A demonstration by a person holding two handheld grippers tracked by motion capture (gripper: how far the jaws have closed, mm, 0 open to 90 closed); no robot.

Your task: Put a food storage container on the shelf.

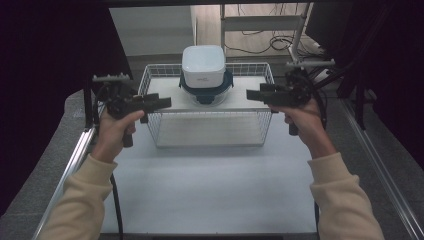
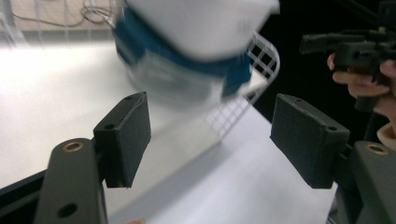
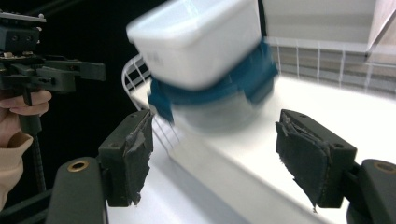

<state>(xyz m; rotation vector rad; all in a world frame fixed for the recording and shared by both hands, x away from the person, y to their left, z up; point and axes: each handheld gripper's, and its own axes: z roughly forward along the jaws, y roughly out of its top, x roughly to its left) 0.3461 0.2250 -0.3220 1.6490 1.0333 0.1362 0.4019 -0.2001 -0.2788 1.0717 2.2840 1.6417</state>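
Left gripper [image 1: 162,102] at 9 o'clock of wire basket [image 1: 210,131], fingers [image 2: 123,135] apart, empty. White box [image 1: 203,65] stacked on blue-lidded clear container [image 1: 206,90], both on basket top at 12 o'clock of worktop [image 1: 210,190]. Right gripper [image 1: 255,95] at 3 o'clock, fingers [image 3: 128,156] apart, empty. Gripper views: stack blurred, opposite hand visible; high view sharp.

Dim dark-edged overhead, glaring white table [image 1: 210,180], blurred container [image 2: 196,42]
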